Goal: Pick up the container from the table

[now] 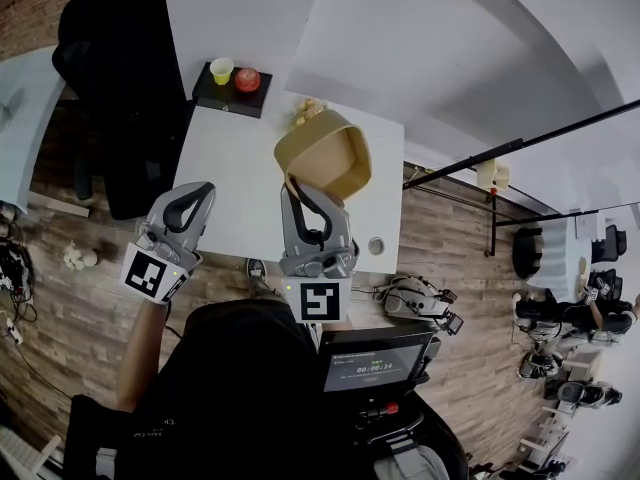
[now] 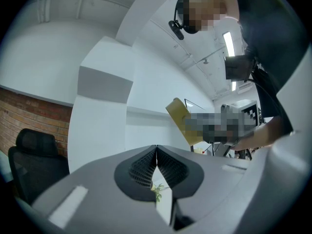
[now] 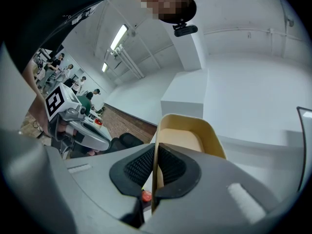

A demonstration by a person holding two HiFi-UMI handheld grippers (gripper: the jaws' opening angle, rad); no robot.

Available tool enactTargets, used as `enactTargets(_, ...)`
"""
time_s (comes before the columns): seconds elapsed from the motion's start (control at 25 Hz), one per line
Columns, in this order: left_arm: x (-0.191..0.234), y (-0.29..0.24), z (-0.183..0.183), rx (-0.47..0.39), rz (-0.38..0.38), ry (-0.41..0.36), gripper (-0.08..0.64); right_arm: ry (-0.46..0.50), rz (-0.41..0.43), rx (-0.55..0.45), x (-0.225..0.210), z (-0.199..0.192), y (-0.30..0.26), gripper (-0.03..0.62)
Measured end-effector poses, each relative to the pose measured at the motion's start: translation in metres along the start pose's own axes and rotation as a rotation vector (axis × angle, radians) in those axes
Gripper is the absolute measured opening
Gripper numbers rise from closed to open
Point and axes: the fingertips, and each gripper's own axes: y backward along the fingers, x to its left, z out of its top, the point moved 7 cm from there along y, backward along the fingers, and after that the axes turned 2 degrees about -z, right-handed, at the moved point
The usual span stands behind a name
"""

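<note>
A tan, empty container (image 1: 325,153) hangs in the air above the white table (image 1: 235,183), tilted with its opening facing up and outward. My right gripper (image 1: 300,193) is shut on the container's near wall; in the right gripper view that thin wall (image 3: 156,169) runs between the ribbed pads and the container (image 3: 187,135) rises beyond them. My left gripper (image 1: 188,206) is held over the table's left front edge, shut with nothing in it; its pads (image 2: 146,167) meet in the left gripper view, where the container (image 2: 179,117) shows to the right.
A dark tray (image 1: 232,90) at the table's far edge carries a yellow cup (image 1: 221,70) and a red apple (image 1: 247,79). A black office chair (image 1: 125,78) stands left of the table. A small round object (image 1: 376,245) lies near the table's right front corner. Wooden floor surrounds it.
</note>
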Motion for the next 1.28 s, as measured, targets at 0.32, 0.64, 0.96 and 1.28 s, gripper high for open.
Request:
enactTargets(0.32, -0.002, -0.003, -0.004, 0.010, -0.012, 0.001, 0.003, 0.004, 0.004, -0.005, -0.002, -0.001, -0.002, 0.025)
enactTargets(0.64, -0.002, -0.004, -0.008, 0.037, -0.014, 0.009, 0.003, 0.005, 0.017, 0.001, 0.001, -0.004, -0.003, 0.023)
enactTargets(0.96, -0.002, -0.004, -0.011, 0.071, -0.013, 0.024, 0.003, -0.003, 0.008, -0.001, -0.001, -0.006, -0.005, 0.023)
enactTargets(1.28, 0.004, -0.003, -0.012, 0.044, -0.005, 0.022, 0.003, 0.009, 0.012, 0.008, 0.001, -0.007, -0.009, 0.023)
